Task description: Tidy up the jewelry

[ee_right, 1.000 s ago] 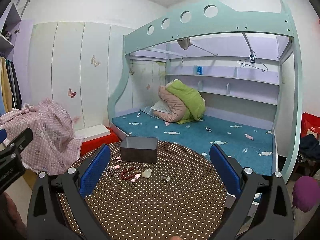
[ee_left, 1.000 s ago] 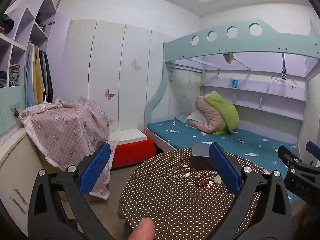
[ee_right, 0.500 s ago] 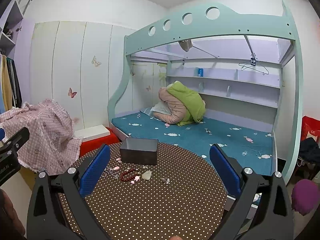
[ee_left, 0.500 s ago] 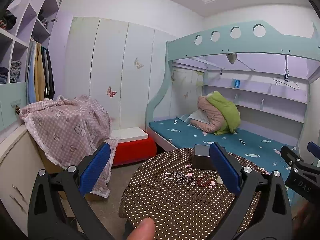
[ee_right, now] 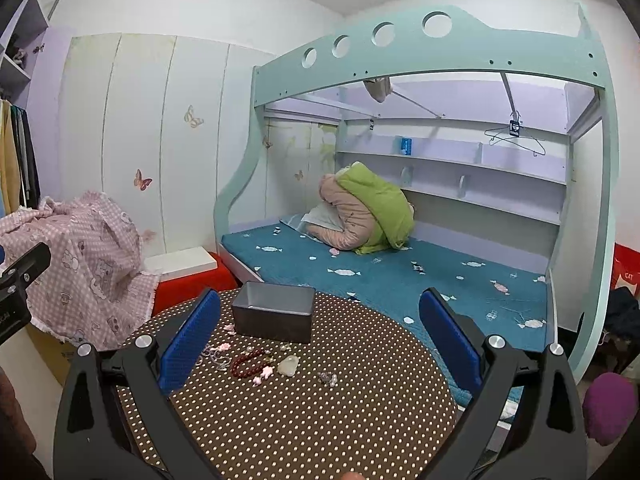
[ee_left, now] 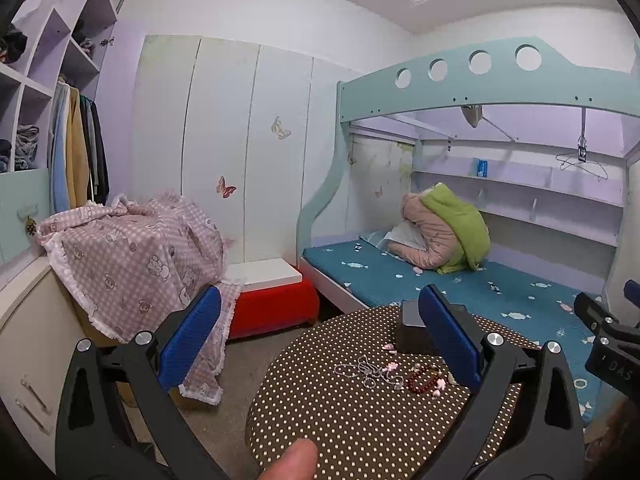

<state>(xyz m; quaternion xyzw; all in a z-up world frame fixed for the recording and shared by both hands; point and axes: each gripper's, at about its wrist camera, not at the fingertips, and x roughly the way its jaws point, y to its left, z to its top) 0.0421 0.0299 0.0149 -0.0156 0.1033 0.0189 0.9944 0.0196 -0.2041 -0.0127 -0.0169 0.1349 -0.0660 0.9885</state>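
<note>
The jewelry lies loose just in front of the grey box, apparently below both empty, wide-open grippers, left gripper and right gripper.

Loose jewelry before open grey box

Right gripper jaws wide apart, empty, above round polka-dot table. Open grey box near far edge; red bead bracelet, pale pendant, pink charms just before it.
</note>
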